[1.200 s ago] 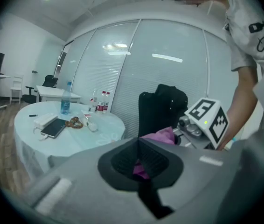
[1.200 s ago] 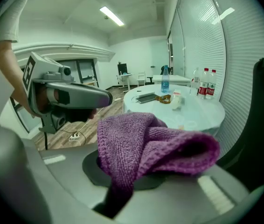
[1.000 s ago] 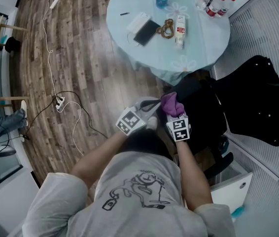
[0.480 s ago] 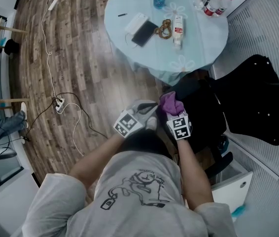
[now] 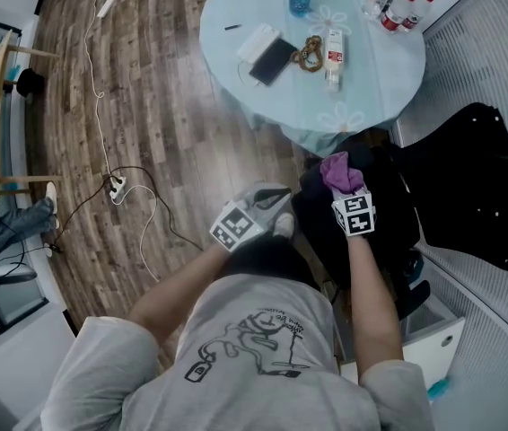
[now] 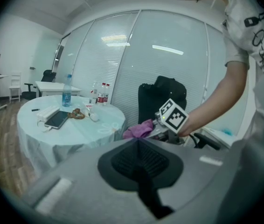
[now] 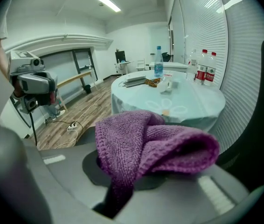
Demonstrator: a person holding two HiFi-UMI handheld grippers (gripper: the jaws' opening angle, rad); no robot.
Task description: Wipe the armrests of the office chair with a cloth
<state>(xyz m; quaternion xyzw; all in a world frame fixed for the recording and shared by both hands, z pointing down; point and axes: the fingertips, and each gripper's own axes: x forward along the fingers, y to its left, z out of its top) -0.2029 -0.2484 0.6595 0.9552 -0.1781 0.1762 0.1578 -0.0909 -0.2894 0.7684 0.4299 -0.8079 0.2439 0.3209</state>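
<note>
The black office chair [image 5: 469,178] stands at the right, its seat [image 5: 389,218] under my right hand. My right gripper [image 5: 348,194] is shut on a bunched purple cloth [image 5: 339,171] and hangs over the seat's left part. In the right gripper view the cloth [image 7: 150,146] fills the jaws and hides the tips. My left gripper [image 5: 276,197] is shut with nothing in it, left of the chair over the wooden floor. The left gripper view shows the cloth [image 6: 139,129], the chair back [image 6: 162,97] and a black armrest [image 6: 205,143] beyond the right hand.
A round table with a pale blue cover [image 5: 371,88] stands just beyond the chair, carrying a phone [image 5: 272,57], bottles [image 5: 398,7] and small items. A power strip with cables [image 5: 115,187] lies on the floor at left. A white cabinet [image 5: 424,339] sits by the chair.
My right gripper has carried the purple cloth to the right, away from the left gripper and over the chair seat. The left gripper has stayed nearly still.
</note>
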